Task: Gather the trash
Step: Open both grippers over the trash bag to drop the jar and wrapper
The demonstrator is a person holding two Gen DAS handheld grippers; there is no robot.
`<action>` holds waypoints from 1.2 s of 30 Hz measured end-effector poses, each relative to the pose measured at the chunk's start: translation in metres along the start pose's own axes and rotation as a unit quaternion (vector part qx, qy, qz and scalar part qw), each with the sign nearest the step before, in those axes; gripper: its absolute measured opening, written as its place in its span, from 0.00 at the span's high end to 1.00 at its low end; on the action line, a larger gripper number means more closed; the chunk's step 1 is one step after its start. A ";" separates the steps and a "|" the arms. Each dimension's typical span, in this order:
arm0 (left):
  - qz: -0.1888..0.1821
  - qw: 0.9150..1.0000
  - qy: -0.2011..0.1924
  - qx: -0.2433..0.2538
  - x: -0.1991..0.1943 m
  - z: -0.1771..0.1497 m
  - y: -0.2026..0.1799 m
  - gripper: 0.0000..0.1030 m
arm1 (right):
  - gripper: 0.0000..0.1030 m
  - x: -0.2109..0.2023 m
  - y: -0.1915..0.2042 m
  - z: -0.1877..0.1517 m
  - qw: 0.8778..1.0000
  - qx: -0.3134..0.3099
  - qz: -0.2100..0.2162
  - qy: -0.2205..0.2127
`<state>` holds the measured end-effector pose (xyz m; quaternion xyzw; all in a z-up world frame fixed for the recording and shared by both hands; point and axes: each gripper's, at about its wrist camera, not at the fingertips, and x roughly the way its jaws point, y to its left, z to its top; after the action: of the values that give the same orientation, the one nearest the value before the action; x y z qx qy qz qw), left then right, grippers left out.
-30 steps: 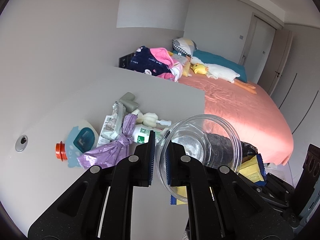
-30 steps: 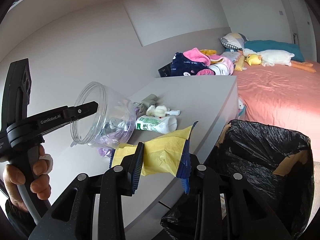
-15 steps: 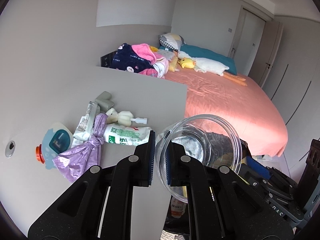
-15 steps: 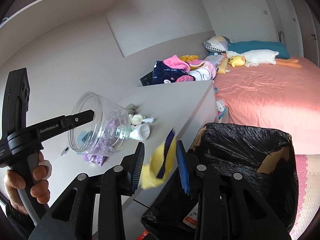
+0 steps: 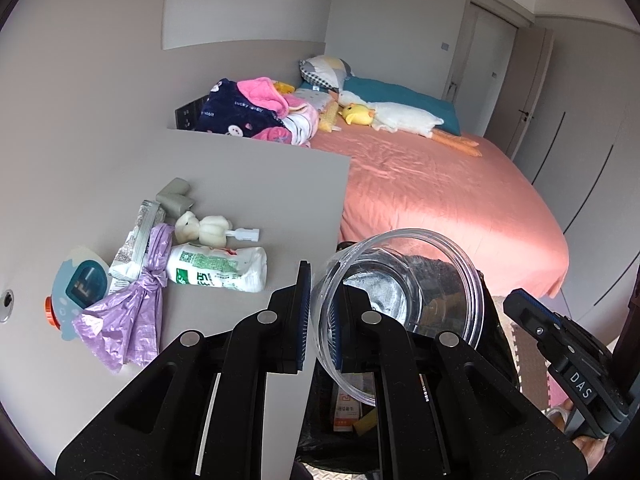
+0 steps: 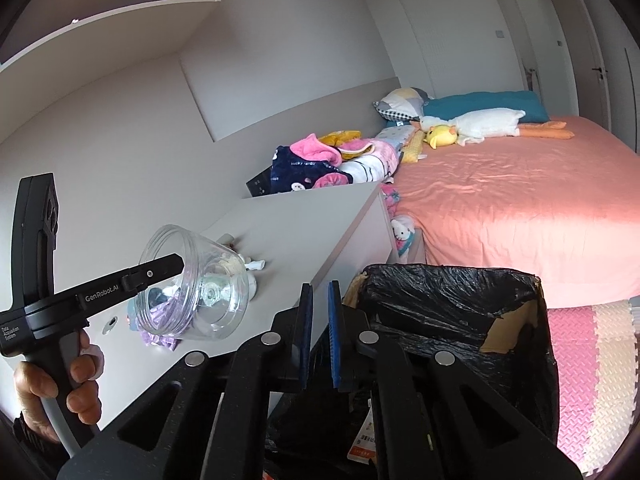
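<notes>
My left gripper [image 5: 320,322] is shut on the wall of a clear plastic jar [image 5: 400,292], held tilted at the desk's right edge over the black bin bag [image 5: 494,344]. The same jar [image 6: 192,292] shows in the right wrist view, pinched by the left gripper [image 6: 160,274] in a person's hand. My right gripper [image 6: 320,332] hangs beside the bag [image 6: 460,300]; its jaws are closing to a thin gap with nothing between them. On the desk [image 5: 260,168] lie a purple bag [image 5: 128,312], a white-green pouch [image 5: 216,270] and a silver wrapper [image 5: 138,236].
A white toy [image 5: 204,228], a grey corner piece [image 5: 174,196] and a blue card with an orange cap [image 5: 76,288] also lie on the desk. A bed with a pink sheet [image 6: 520,200] fills the right. Foam mats [image 6: 592,360] cover the floor past the bag.
The yellow wrapper has left my right gripper, and its jaws have closed. Both grippers have shifted off the desk toward the black bag, the left one still carrying the jar.
</notes>
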<state>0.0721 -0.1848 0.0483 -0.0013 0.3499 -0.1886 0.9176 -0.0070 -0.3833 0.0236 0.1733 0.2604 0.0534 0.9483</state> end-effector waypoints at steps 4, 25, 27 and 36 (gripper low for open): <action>-0.006 1.000 0.009 0.005 0.008 -0.002 -0.006 0.92 | 0.91 -0.002 -0.005 0.000 1.000 0.002 -0.010 -0.003; -0.050 0.993 0.085 0.070 0.057 -0.021 -0.064 0.90 | 0.91 -0.019 -0.042 0.009 0.997 0.022 -0.064 -0.035; -0.067 0.990 0.108 0.069 0.063 -0.022 -0.067 0.67 | 0.91 -0.021 -0.044 0.009 0.997 0.025 -0.069 -0.039; -0.038 0.989 0.108 0.089 0.071 -0.026 -0.074 0.06 | 0.91 -0.024 -0.052 0.011 0.995 0.035 -0.076 -0.047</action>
<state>0.0785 -0.2746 -0.0075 0.0878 0.4285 -0.2525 0.8631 -0.0216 -0.4402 0.0257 0.1887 0.2297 -0.0359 0.9541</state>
